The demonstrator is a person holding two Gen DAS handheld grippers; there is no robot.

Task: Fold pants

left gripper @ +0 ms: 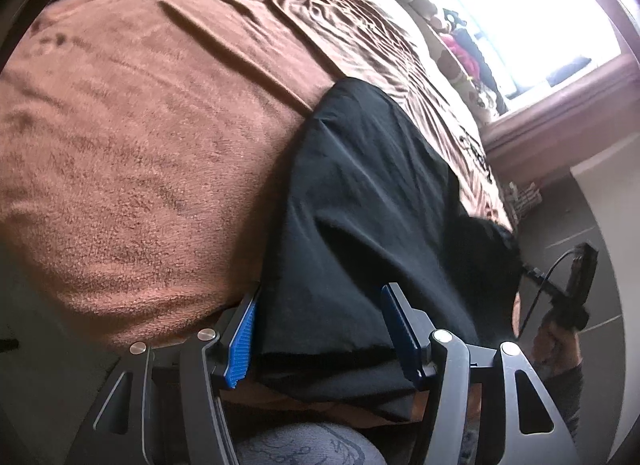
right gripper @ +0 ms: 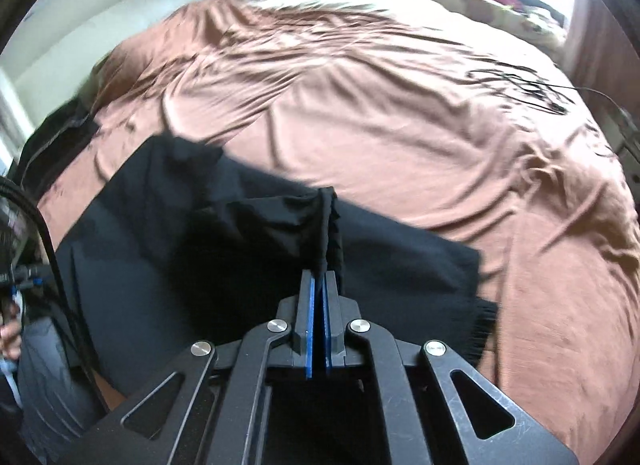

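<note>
Black pants (left gripper: 360, 193) lie along the near edge of a bed under a brown fleece blanket (left gripper: 140, 125), with their end hanging over the edge. My left gripper (left gripper: 320, 293) is open, its blue pads (left gripper: 240, 341) either side of that hanging end without pressing it. In the right wrist view the pants (right gripper: 180, 265) spread across the near left of the blanket (right gripper: 400, 125). My right gripper (right gripper: 320, 275) is shut on a bunched fold of the black cloth, which stands up lifted from its tips.
A bright window (left gripper: 500, 13) with toys and clothes on its sill lies beyond the bed. Tangled black cables (right gripper: 524, 85) rest on the far right of the blanket. A person's hand (left gripper: 560, 341) grips a cabled black handle. A grey-clad leg (left gripper: 304, 445) is below my left gripper.
</note>
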